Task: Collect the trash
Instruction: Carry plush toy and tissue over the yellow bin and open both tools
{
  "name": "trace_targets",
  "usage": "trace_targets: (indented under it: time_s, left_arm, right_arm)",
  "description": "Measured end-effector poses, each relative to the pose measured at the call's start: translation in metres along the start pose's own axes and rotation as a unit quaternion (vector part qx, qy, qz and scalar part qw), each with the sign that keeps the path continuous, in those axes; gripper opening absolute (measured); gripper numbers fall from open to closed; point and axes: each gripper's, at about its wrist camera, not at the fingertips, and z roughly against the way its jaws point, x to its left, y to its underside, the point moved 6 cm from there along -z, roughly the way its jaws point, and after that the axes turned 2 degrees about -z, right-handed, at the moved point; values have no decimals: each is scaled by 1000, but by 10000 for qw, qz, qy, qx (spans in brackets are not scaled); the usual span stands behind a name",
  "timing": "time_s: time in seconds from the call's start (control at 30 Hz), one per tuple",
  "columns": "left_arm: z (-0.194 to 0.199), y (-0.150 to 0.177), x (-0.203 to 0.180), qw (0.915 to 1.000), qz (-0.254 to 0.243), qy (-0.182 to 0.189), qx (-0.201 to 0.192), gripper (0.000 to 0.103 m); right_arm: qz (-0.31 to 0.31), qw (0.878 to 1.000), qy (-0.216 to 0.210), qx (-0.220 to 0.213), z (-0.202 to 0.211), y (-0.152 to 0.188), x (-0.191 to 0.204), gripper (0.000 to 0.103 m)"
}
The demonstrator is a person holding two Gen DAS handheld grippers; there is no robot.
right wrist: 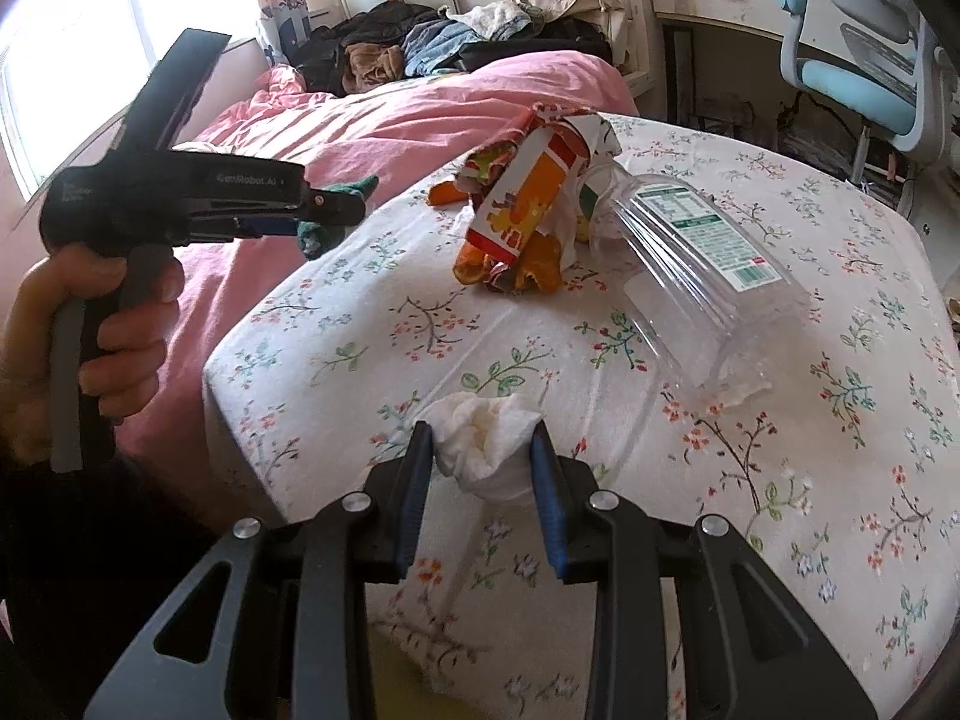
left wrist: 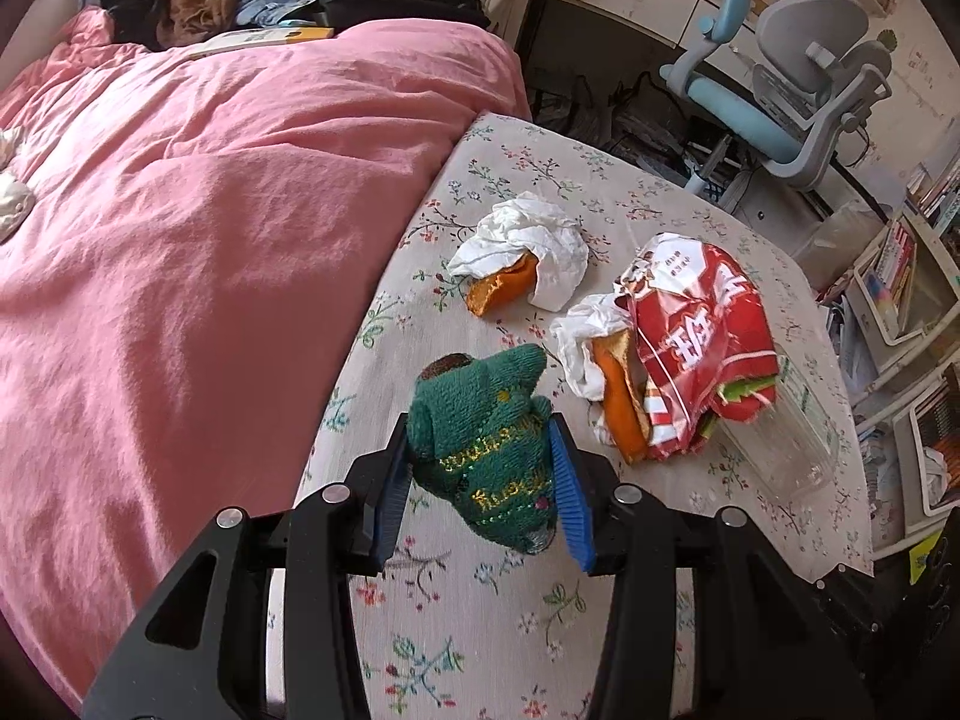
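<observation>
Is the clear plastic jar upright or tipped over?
Tipped over: the clear plastic jar lies on its side on the floral tablecloth, label facing up.

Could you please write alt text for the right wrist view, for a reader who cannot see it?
The right gripper clamps a crumpled white tissue above a floral tablecloth. Beyond lie a clear plastic jar on its side and a snack wrapper; the left gripper holds a green knitted item.

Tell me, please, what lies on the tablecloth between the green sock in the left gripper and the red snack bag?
In the left wrist view, an orange peel on crumpled white tissue lies between the green sock and the red snack bag.
</observation>
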Motion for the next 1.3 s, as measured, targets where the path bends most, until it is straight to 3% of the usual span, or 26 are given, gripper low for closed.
trace_targets:
  time_s: [0.63, 0.73, 0.8, 0.87, 1.13, 1.23, 1.3]
  left_arm:
    - [46, 69, -14, 9992, -67, 389, -21, 42]
    - [50, 85, -21, 9989, -189, 431, 43, 42]
    - [53, 92, -25, 9986, -251, 469, 63, 42]
    - [57, 102, -30, 9981, -337, 514, 91, 42]
    - [69, 153, -59, 9930, -845, 736, 385, 43]
    - [65, 190, -77, 9858, -1121, 870, 898, 46]
    - [57, 224, -90, 9762, -1425, 845, 1402, 49]
  right_arm:
    - [12, 9984, -326, 459, 39, 88, 54, 33]
    - [-42, 9977, -290, 616, 39, 99, 55, 37]
    - [-121, 9972, -290, 680, 40, 104, 53, 50]
    - [-201, 9972, -273, 665, 43, 107, 50, 52]
    - [-1165, 9925, -41, -374, 84, 85, 10, 67]
    - [-1651, 9836, 72, -715, 96, 83, -12, 68]
    - [-1892, 9783, 139, -831, 100, 83, -23, 69]
